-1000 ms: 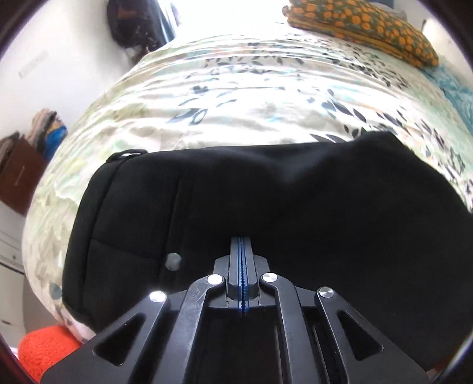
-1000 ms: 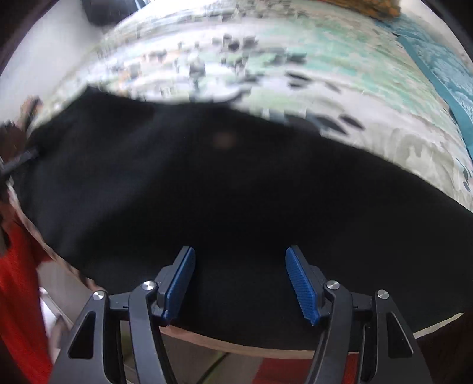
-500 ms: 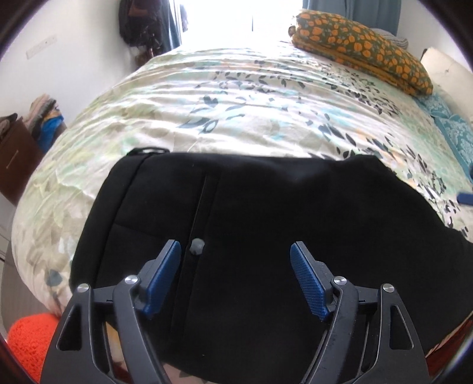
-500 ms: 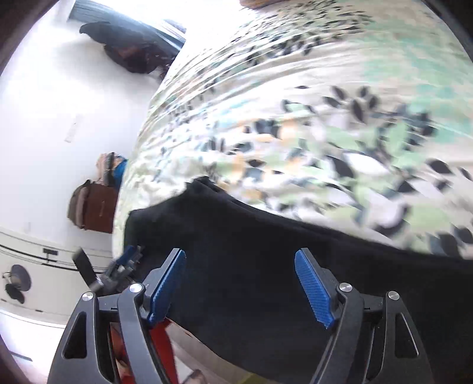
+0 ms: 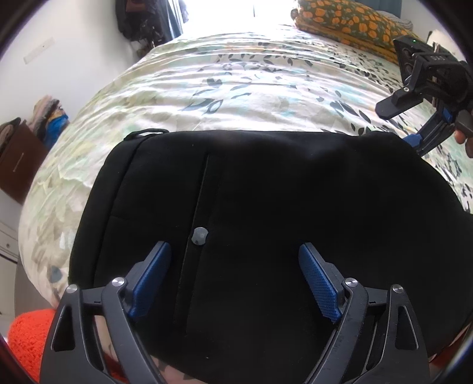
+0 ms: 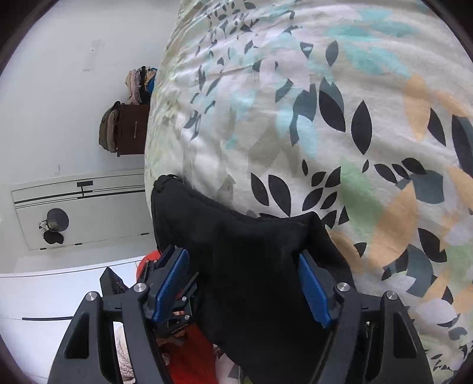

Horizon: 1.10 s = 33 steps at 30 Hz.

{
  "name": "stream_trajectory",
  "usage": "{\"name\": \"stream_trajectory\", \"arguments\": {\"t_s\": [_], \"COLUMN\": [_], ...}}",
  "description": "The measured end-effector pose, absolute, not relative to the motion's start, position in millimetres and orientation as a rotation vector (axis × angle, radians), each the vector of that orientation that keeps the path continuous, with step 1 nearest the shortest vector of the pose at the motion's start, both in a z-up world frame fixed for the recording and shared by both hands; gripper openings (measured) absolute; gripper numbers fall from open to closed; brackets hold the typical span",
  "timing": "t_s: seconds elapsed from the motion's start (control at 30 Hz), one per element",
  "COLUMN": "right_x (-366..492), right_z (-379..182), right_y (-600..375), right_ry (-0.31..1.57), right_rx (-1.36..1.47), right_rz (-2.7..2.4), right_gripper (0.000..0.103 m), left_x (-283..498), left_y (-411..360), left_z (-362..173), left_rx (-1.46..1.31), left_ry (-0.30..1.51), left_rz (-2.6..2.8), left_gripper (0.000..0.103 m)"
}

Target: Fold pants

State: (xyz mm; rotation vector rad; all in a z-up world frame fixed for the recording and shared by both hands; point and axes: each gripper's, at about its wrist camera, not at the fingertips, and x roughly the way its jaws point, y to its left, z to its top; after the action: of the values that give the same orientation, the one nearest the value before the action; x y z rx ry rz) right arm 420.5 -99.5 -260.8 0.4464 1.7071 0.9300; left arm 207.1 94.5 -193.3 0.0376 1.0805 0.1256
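Observation:
Black pants (image 5: pixel 266 206) lie folded flat on the leaf-print bedspread (image 5: pixel 236 82), with a grey button (image 5: pixel 199 235) near the fly. My left gripper (image 5: pixel 235 277) is open just above the pants at their near edge, holding nothing. My right gripper (image 5: pixel 425 130) shows in the left wrist view at the pants' far right corner. In the right wrist view the right gripper (image 6: pixel 242 283) is open, its blue pads on either side of a raised edge of the pants (image 6: pixel 251 251), not closed on it. The left gripper's body (image 6: pixel 171 295) is seen behind.
A folded orange-flowered blanket (image 5: pixel 348 20) lies at the bed's far end. A brown cabinet (image 5: pixel 17 159) with clothes piled on top stands left of the bed. An orange knit item (image 5: pixel 26 339) is at the lower left. A white door (image 6: pixel 79 206) is beyond the bed.
My left gripper opened from shut and let go of the pants, then drew back slightly. My right gripper swung round to the pants' far right corner, staying open.

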Motion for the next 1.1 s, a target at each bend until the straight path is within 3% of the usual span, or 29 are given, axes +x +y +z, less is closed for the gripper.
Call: {"name": "stream_trajectory", "arguments": {"t_s": [0.27,0.43,0.6,0.83,1.1], "right_x": [430,428,325,141,106], "right_z": [-267,-214,-174,-191,-202], "right_y": [-117,-168,-147,-184,-241], "right_ry": [1.58,1.375,1.308,1.207,1.086], "right_rx": [0.642,0.416,0.07,0.027,-0.031], "right_rz": [0.802,0.536,0.557,0.407,0.15], "right_gripper": [0.073,0.073,0.074,0.075,0.075], "left_x": [205,199,184,174,174], "left_y": [95,92,70,43,42], "left_z": [-194,-183,-152,-174,-188], "left_rx": [0.051,0.076,0.069,0.101,0.107], "left_ry": [1.08,1.038,0.888,0.975,1.014], "left_rz": [0.123,0.136,-0.058,-0.163,-0.076], "left_gripper": [0.09,0.087,0.087,0.087,0.087]}}
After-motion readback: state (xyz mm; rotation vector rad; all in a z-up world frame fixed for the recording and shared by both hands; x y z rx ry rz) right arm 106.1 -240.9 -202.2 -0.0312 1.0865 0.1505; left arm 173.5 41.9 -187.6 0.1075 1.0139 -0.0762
